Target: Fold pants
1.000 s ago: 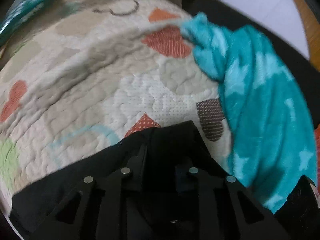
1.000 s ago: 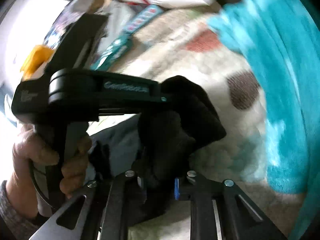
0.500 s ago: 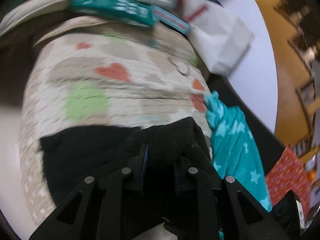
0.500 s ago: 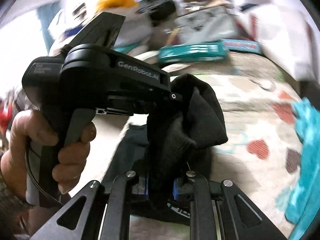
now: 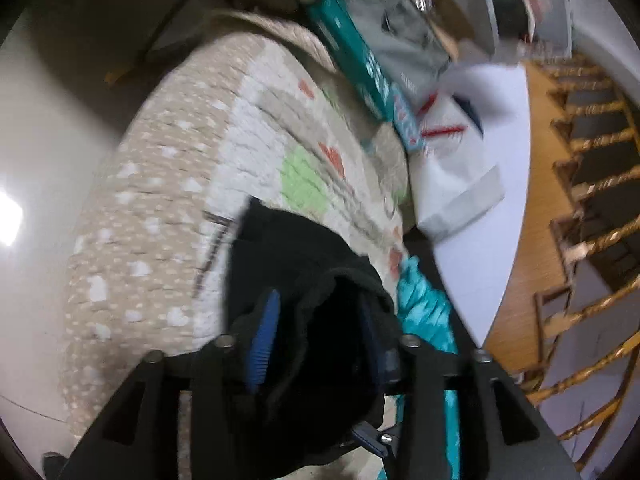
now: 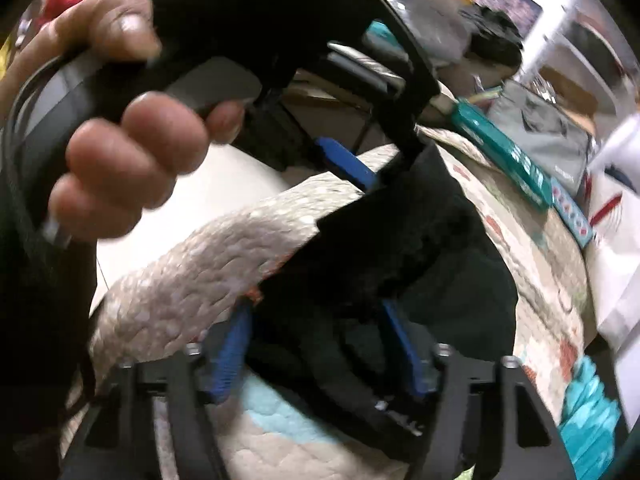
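Observation:
The black pants [image 5: 288,256] lie bunched on a quilted cream blanket [image 5: 168,200] with hearts and coloured patches. My left gripper [image 5: 316,336] is open, its blue pads spread wide, with black cloth loose between them. My right gripper [image 6: 320,344] is also open over the pants [image 6: 420,248], blue pads apart with cloth lying between. The left gripper's body and the hand holding it [image 6: 120,152] fill the upper left of the right wrist view.
A teal star-patterned garment [image 5: 424,312] lies right of the pants, also in the right wrist view [image 6: 588,412]. A teal box [image 5: 360,64], white bags and a grey bag sit at the blanket's far edge. Wooden chairs [image 5: 592,184] stand on the right.
Both grippers were shut on the black pants and have opened, letting the cloth go. Both have swung left across the blanket, toward its pale edge.

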Available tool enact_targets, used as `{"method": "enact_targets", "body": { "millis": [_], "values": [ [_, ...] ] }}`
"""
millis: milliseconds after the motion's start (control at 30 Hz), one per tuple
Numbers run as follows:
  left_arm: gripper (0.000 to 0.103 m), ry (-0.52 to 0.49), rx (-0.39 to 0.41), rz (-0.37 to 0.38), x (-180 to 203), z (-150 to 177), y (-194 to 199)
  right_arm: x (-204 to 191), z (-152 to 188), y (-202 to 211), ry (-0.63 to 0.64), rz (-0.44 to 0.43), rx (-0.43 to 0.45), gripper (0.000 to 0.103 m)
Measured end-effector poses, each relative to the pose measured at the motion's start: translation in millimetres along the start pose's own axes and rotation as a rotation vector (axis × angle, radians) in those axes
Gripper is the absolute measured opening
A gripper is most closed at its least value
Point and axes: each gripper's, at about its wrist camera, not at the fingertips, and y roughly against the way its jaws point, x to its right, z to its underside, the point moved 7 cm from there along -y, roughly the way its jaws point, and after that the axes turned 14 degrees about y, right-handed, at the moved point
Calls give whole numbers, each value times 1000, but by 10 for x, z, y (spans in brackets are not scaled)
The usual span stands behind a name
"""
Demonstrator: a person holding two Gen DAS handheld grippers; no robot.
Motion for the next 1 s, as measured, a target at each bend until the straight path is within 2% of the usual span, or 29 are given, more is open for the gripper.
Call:
{"method": "enact_targets", "body": {
  "millis": [100, 167, 233, 333, 467, 533, 567, 633, 667, 767, 800, 867, 933, 1000],
  "values": [
    [43, 78, 66, 50, -101, -133, 215, -120, 38, 100, 72, 19, 6, 84],
    [43, 68, 127, 66, -60, -193, 367, -195, 112, 238, 110, 10, 15, 84],
    [43, 28, 168, 38, -17, -192, 436, -225, 225, 374, 134, 3, 13, 84],
    [43, -46, 185, -13, 146, -114, 374, -172, 429, 541, 110, 3, -1, 84],
    [48, -202, 177, -88, 501, 79, 155, 264, 669, 576, -65, -1, -39, 84],
    [53, -265, 193, -216, 557, 128, 8, 492, 748, 534, -138, 16, -57, 84],
    [53, -292, 215, -331, 515, 117, -77, 569, 789, 514, -169, 21, -63, 84],
    [53, -304, 242, -513, 305, 72, -176, 764, 867, 451, -255, 22, -72, 84],
    [53, -294, 241, -578, 153, 35, -222, 845, 889, 413, -291, 18, -73, 84],
    [56, -273, 234, -679, -179, -17, -234, 976, 1001, 365, -394, -7, -73, 84],
    [62, -267, 235, -675, -212, -36, -217, 1024, 1022, 350, -417, -13, -73, 84],
    [63, -239, 237, -641, -264, -85, -166, 1104, 1060, 341, -454, -29, -67, 84],
    [63, -189, 248, -587, -320, -114, -75, 1196, 1067, 344, -492, -42, -54, 85],
    [61, -82, 248, -494, -404, -130, 57, 1279, 1058, 372, -516, -56, -36, 85]
  ]
}}
